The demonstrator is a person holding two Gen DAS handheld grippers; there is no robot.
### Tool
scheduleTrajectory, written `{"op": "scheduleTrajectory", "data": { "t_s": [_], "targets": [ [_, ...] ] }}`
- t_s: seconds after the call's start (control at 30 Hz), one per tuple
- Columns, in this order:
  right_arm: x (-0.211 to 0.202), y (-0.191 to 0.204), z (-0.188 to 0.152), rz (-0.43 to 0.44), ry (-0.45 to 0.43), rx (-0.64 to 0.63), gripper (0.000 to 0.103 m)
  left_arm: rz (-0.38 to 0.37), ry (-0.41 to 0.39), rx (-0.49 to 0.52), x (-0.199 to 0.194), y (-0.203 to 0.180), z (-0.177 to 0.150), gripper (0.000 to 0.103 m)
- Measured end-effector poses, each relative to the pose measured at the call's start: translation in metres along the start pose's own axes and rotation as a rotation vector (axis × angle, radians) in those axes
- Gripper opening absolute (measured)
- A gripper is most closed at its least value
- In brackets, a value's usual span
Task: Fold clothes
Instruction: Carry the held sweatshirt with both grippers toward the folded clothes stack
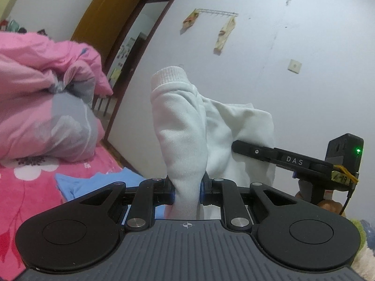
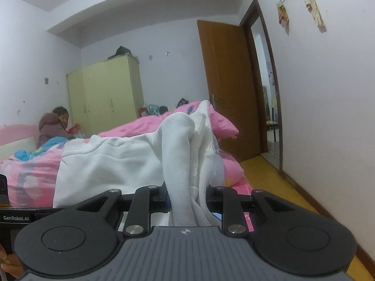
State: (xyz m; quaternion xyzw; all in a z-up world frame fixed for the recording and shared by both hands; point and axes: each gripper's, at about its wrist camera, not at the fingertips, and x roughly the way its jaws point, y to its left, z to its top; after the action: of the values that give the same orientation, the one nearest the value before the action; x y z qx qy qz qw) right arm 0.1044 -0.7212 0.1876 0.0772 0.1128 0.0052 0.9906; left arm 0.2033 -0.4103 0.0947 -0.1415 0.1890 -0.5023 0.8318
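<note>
Left tongs (image 1: 187, 193) clamped on white garment (image 1: 185, 128), right tongs (image 2: 187, 199) gripping it too, blue cloth (image 1: 98, 182) lower left in left view only, wardrobe (image 2: 105, 96) and seated person (image 2: 54, 126) left of centre in right view only

Bed (image 1: 28, 175) under a pink floral sheet, laden with bedding and clothes.
Piled at the far side: a bunched pink quilt (image 1: 35, 75) with a grey patch, resting directly on the sheet. Just beside it, toward the near edge, a light blue garment (image 1: 93, 182) lying flat. From the right wrist view, pink bedding heaped along the bed's length, a person (image 2: 52, 128) seated at the far end.
</note>
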Motion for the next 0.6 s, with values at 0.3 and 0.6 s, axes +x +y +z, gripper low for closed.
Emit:
{"op": "scheduleTrajectory", "data": {
  "t_s": [0.3, 0.6],
  "targets": [
    [0.065, -0.023, -0.007, 0.019, 0.07, -0.005, 0.025, 0.011, 0.021, -0.06, 0.04, 0.039, 0.003, 0.016],
    [0.124, -0.034, -0.018, 0.046, 0.136, -0.025, 0.025, 0.025, 0.041, -0.138, 0.065, 0.084, -0.002, 0.016]
  ]
}}
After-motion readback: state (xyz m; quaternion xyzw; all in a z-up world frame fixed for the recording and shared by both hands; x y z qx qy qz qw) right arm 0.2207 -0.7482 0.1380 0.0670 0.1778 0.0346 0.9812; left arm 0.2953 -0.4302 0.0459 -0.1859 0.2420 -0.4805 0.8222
